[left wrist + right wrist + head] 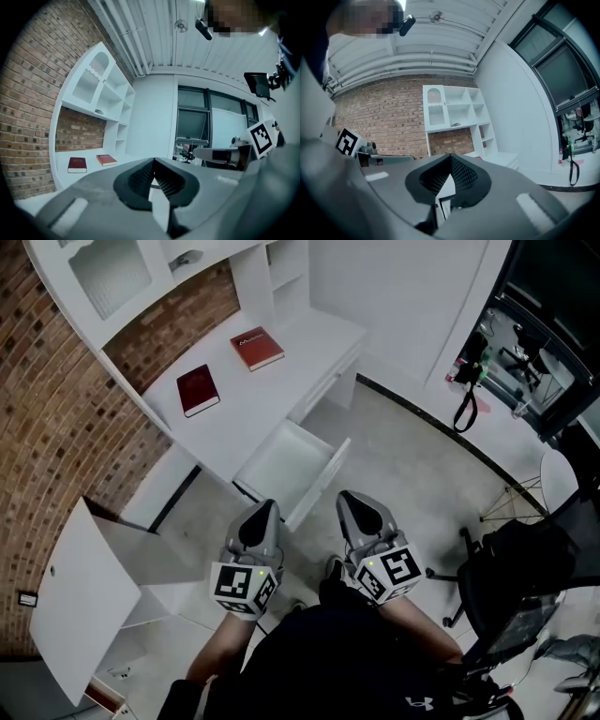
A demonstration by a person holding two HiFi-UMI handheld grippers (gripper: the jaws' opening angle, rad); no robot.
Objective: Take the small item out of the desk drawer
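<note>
While both are held close to the person's body, the left gripper (264, 508) and the right gripper (352, 499) are seen with their fingers closed tip to tip and nothing between them. Just beyond them, the white drawer (320, 486) is seen standing open from the worktop (253, 399); the small item cannot be made out inside it. Farther on, a dark red book (198, 390) and a red book (257, 348) are laid flat on the worktop, apart from each other.

The white desk (281, 381) is being viewed steeply from overhead; both gripper views, tilted upward, are seemingly sharing its white shelving (101, 89).
</note>
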